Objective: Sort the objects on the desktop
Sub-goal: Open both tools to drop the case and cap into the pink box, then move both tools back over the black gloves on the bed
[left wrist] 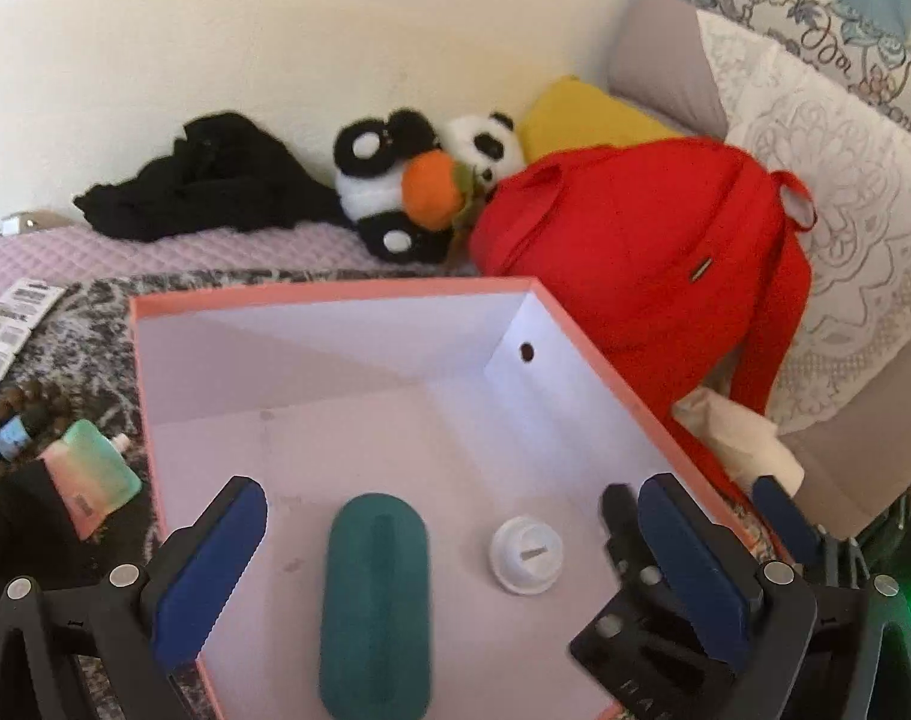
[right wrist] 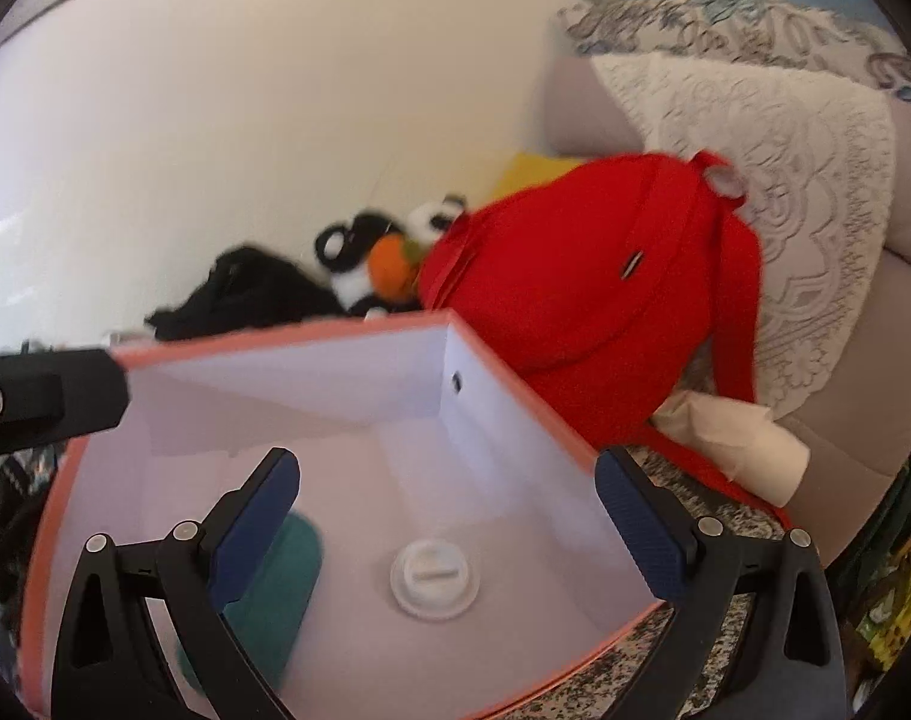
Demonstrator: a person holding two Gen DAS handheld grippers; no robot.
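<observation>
Now we have both the left hand-held gripper (left wrist: 449, 546) and the right hand-held gripper (right wrist: 449, 516) spread wide and empty over the box (left wrist: 335, 291), where the green case (left wrist: 374, 606) and white cap (left wrist: 526, 553) lie, so next we likely reach for the tube (left wrist: 92, 477) left outside.

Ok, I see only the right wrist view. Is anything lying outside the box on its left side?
Observer: Yes, a pink-green tube lies just left of the box.
Operator: Is anything more there?
Observer: A small bottle with a blue label, further left than the tube.
Operator: And the left tool, does it hold something?
Observer: No, the left tool is open and empty, above the teal oval object in the box.
</observation>
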